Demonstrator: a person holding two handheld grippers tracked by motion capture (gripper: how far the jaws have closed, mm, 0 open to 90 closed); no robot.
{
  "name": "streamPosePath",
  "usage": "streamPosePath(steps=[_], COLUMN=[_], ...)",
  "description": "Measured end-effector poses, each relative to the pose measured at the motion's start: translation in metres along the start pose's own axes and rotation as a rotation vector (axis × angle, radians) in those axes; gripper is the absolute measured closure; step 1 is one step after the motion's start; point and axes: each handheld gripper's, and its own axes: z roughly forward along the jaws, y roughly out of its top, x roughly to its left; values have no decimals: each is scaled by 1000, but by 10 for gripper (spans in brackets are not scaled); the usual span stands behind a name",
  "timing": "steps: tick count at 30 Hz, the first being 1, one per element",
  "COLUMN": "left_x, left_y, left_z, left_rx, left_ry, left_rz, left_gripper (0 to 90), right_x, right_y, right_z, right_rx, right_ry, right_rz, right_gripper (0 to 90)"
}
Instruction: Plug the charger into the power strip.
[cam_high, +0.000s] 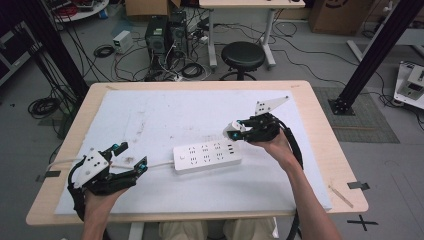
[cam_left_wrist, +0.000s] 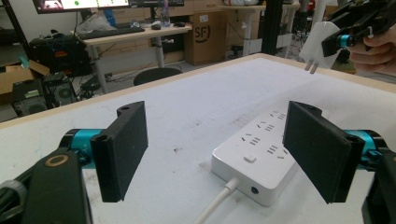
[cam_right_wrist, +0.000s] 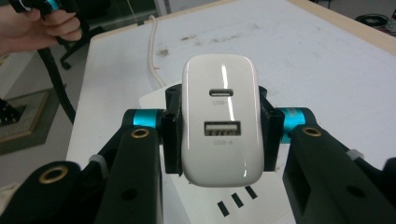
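item: white plastic usb wall charger (cam_right_wrist: 219, 120), rounded block with two ports on its face. held in the right gripper (cam_high: 235, 131), whose black fingers (cam_right_wrist: 172, 135) are clamped on its two sides. in the left gripper view its metal prongs point down, clear of any socket. in the high view it hangs in the air just off the 2 o'clock corner of the strip.

item: white plastic power strip (cam_high: 207, 157), long flat bar with rows of sockets, lying flat near the middle of the white foam mat (cam_high: 150, 115). its white cord (cam_high: 157, 164) runs off toward 9 o'clock.

item: left gripper (cam_high: 131, 156), at 8 o'clock of the mat. fingers (cam_left_wrist: 121, 154) stand wide apart with nothing between them, aimed at the cord end of the strip and not touching it.

step in hand, as judged: carrying the charger to the strip for plugging in; not yet seated.

next move calls for: prongs squared to one socket's slots, then a straight push down. the strip is loose and may slide or tip, so the left gripper likely needs to pin its cord end first.

edges and room: wooden bench (cam_high: 325, 150) rim shows all round the mat. strip sits well apart from every edge. bare mat lies at 12 o'clock and 6 o'clock of the strip. cord is the one snag, close to the left fingers.
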Motion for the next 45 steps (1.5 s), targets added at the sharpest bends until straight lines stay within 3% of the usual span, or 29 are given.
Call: streamPosePath(steps=[6, 7, 8, 11, 14, 15, 19, 25, 32, 35, 36, 39, 42, 43, 45], left_x=[1, 1, 2, 2, 2, 4, 6, 6, 6, 5, 5, 5, 4, 2, 1], left_y=[-5, -5, -8, -9, -11, -12, -14, -18, -19, -19, -20, -20, -20, -20, -21], left_z=[-6, -6, -11, -14, -17, -20, -23, -25, -25, -24, -23, -20, -19, -20, -20], left_rx=[-3, -3, 1, 3, 1, 4, 4, 10, 15, 22, 21, 24, 22, 23, 25], left_ry=[12, 12, 24, 29, 35, 43, 57, 65, 64, 61, 59, 53, 51, 49, 50], left_rz=[-11, -11, -18, -23, -27, -33, -39, -46, -47, -44, -47, -50, -50, -47, -48], left_gripper=[222, 222, 222, 223, 227, 227, 228, 229, 230, 230, 230, 230, 230, 230, 231], right_x=[-3, -3, -5, -8, -10, -17, -22, -26, -27, -24, -19, -17, -21, -22, -22], right_y=[8, 10, 15, 20, 21, 26, 25, 15, 13, 11, 15, 18, 26, 26, 26], right_z=[8, 10, 18, 23, 25, 34, 37, 51, 58, 59, 60, 60, 59, 67, 69], right_rx=[38, 55, 109, 142, 140, 188, 193, 264, 283, 332, 378, 397, 358, 419, 436], right_ry=[20, 11, 11, 25, 29, 47, 64, 103, 132, 134, 120, 111, 131, 140, 143], right_rz=[-43, -52, -91, -116, -136, -171, -177, -197, -221, -235, -271, -289, -291, -315, -327], right_gripper=[631, 631, 631, 631, 631, 631, 631, 632, 632, 632, 632, 632, 632, 632, 632])
